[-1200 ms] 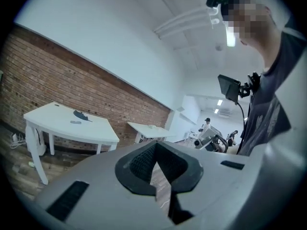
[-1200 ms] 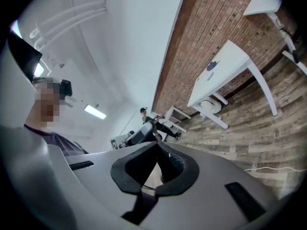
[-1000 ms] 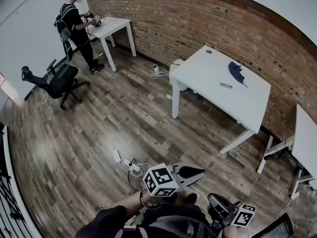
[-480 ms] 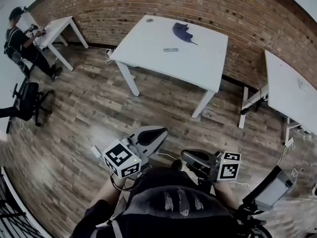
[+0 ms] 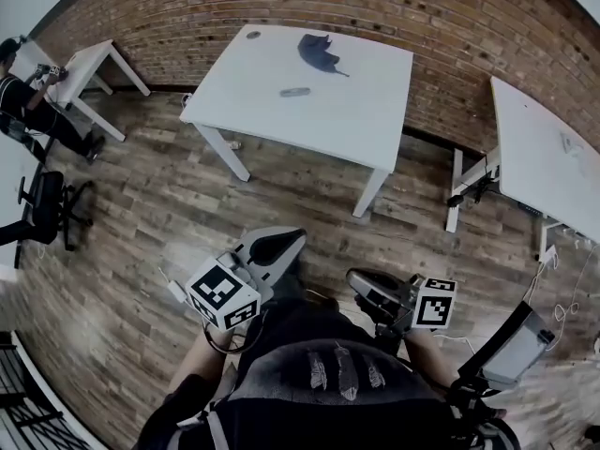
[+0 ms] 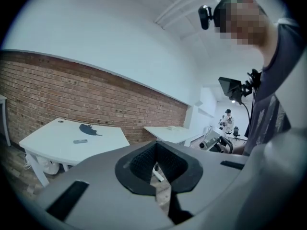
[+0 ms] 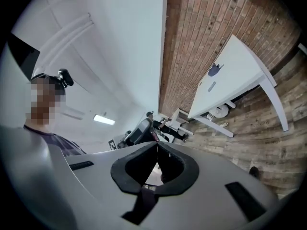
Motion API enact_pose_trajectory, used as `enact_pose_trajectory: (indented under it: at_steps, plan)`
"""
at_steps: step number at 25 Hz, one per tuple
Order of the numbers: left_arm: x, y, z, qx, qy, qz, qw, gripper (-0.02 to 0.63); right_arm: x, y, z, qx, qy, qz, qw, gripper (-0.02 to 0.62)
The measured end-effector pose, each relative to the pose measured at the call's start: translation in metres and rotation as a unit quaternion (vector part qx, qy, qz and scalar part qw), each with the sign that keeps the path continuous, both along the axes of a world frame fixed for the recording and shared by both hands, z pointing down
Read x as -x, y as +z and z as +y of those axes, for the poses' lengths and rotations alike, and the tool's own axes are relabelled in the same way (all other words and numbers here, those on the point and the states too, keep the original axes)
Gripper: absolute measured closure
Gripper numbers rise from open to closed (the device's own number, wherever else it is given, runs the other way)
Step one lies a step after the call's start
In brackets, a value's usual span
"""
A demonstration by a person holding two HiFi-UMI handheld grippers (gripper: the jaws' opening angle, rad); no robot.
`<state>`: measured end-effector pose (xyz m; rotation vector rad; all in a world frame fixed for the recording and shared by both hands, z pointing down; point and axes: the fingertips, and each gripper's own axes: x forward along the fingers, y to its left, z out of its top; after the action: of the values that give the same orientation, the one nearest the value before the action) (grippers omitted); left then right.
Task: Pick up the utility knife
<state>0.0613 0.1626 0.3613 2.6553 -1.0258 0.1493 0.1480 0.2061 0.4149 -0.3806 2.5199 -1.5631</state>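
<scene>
Looking steeply down in the head view, we see the left gripper [image 5: 284,243] at lower centre-left and the right gripper [image 5: 360,285] at lower centre-right. Both are held close in front of the wearer's dark torso, above the wooden floor [image 5: 141,204]. Each claw is pressed together with nothing in it. In the left gripper view the black pads meet along a thin seam at the middle of the frame, and in the right gripper view we find the same closed seam. The utility knife [image 5: 294,92], a small grey bar, lies flat on the white table [image 5: 347,111] in the upper middle of the head view. It is well apart from both grippers, with a stretch of floor between. Just beyond it, toward the brick wall [image 5: 394,7] along the top, lies a dark blue crumpled thing [image 5: 317,54], near the knife but not touching it; we cannot tell what it is. A small round disc [image 5: 253,35] sits by the table's upper left corner. The left gripper view shows the knife [image 6: 80,141] at middle left on the same tabletop. The right gripper view shows it [image 7: 211,86] at upper right, tilted with the whole scene. A second white table [image 5: 544,167] stands at the right edge of the head view. At upper left another person [image 5: 23,101] stands at a smaller white table [image 5: 84,59], and a black office chair [image 5: 42,204] stands at the left edge below them.
</scene>
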Motion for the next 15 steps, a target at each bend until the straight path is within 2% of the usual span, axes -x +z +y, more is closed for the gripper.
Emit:
enact_pose_trajectory:
  at_steps: [6, 9, 11, 15]
  plan:
    - [0.002, 0.006, -0.043, -0.007, 0.013, 0.018, 0.9997, 0.609, -0.005, 0.007, -0.043, -0.002, 0.03, 0.017, 0.999, 0.594]
    - [0.023, 0.0, -0.077, 0.003, 0.001, 0.084, 0.9964, 0.609, 0.007, 0.012, -0.069, 0.004, 0.037, 0.029, 0.999, 0.594]
    - [0.037, -0.002, -0.103, 0.009, 0.003, 0.107, 0.9942, 0.609, 0.019, 0.012, -0.092, 0.007, 0.045, 0.04, 0.998, 0.594]
    - [0.057, -0.001, -0.144, -0.008, 0.03, 0.086, 0.9958, 0.609, 0.05, 0.011, -0.132, -0.002, 0.046, 0.073, 0.996, 0.594]
